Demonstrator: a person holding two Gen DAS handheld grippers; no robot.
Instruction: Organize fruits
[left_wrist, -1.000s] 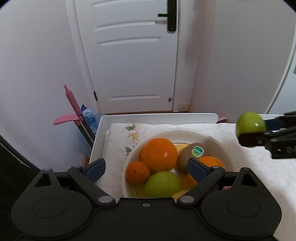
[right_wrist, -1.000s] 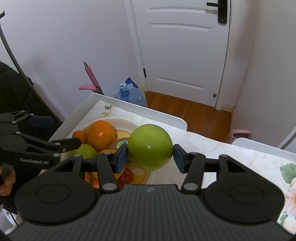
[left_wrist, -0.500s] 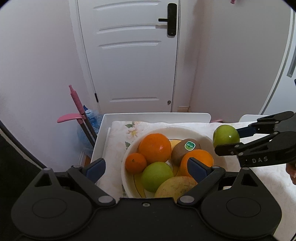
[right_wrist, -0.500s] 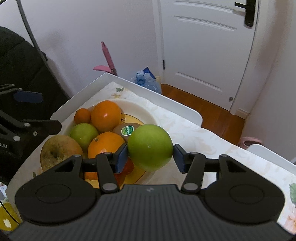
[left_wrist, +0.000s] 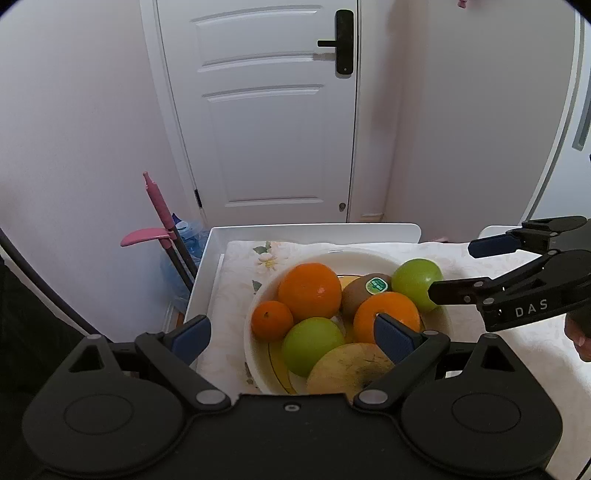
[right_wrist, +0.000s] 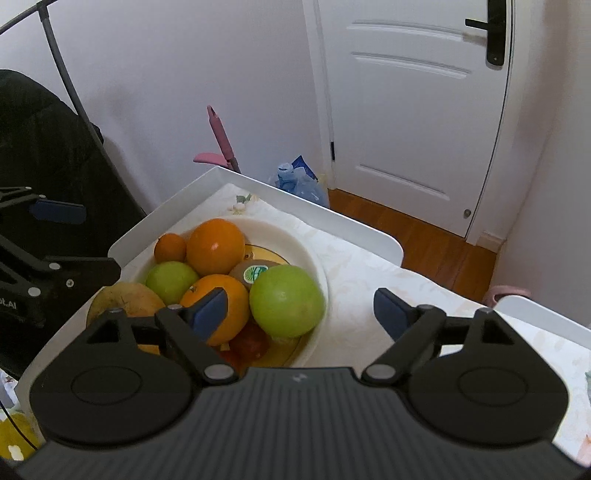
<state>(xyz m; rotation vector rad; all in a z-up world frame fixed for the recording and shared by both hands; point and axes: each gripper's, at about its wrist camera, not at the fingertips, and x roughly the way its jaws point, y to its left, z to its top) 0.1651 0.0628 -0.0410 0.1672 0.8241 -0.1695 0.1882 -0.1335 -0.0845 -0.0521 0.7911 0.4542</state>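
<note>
So, starting right at the right gripper (right_wrist: 301, 308): its jaws are spread wide with nothing between the blue pads; the big green apple (right_wrist: 287, 301) sits just ahead of its left finger, resting on the near-right side of the white bowl (right_wrist: 314, 258), not touching either pad as far as I can tell; right beside that apple there's an orange (right_wrist: 221, 306) partly behind the left pad, and a kiwi (right_wrist: 251, 272) with a green sticker tucked just behind both; a bit further in: a smaller green apple (right_wrist: 171, 280), a large orange (right_wrist: 215, 246) and a little mandarin (right_wrist: 170, 248) at the far-left rim; a brownish-yellow pear-looking fruit (right_wrist: 127, 301) lies at the bowl's left edge; something red (right_wrist: 249, 341) peeks out under the pile, can't tell what.

Left gripper (left_wrist: 291, 334) is also wide open, hanging over the bowl's near edge, gripping nothing; the bowl sits on a floral cloth (left_wrist: 236, 295) over a white table (left_wrist: 314, 229); past the table there's a pink-handled mop (left_wrist: 159, 206), a water jug (left_wrist: 188, 240), then a white door (left_wrist: 266, 110).
</note>
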